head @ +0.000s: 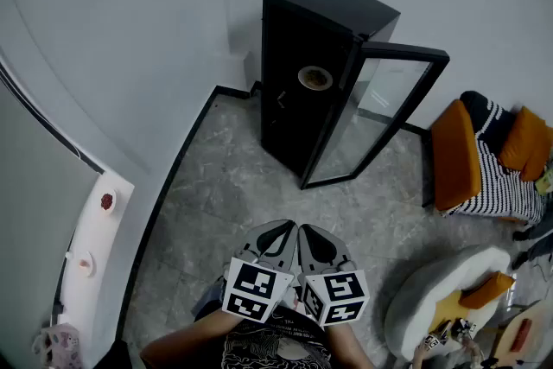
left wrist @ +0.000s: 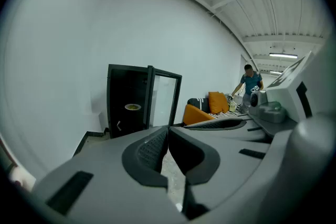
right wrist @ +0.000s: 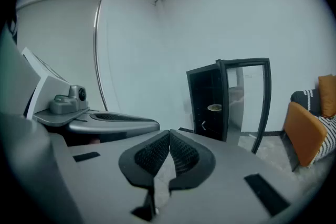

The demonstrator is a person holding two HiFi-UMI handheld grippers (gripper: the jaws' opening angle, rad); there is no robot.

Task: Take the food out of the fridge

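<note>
The food (head: pixel 314 79) sits inside the fridge (head: pixel 298 56), on a shelf in the upper part of the dark interior. It is a shallow round dish with a pale rim and a yellowish-brown filling, and it is the only bright spot against the black cabinet. In the left gripper view the dish (left wrist: pixel 132 107) appears as a thin pale oval at about 11 o'clock from the claw tips. In the right gripper view it (right wrist: pixel 214 107) lies at about 1 o'clock. What kind of food it is cannot be made out.

The fridge is a tall black cabinet standing against the white wall, at 12 o'clock from the person in the head view. Its glass door (head: pixel 380 112) stands wide open, swung toward 2 o'clock.

Both claws are held close to the body, side by side and well apart from the fridge, pointing at it. The left claw (head: pixel 287 227) is clenched, its ribbed pads meeting at the tips with nothing between them (left wrist: pixel 168 129). The right claw (head: pixel 304 229) is likewise clenched on nothing (right wrist: pixel 169 135).

The floor (head: pixel 233 186) is grey stone. An orange sofa (head: pixel 458 155) with a striped throw stands at 3 o'clock, and a white ledge (head: pixel 91 242) runs along the wall at 9 o'clock. A person (left wrist: pixel 252 83) stands far off beyond the sofa.
</note>
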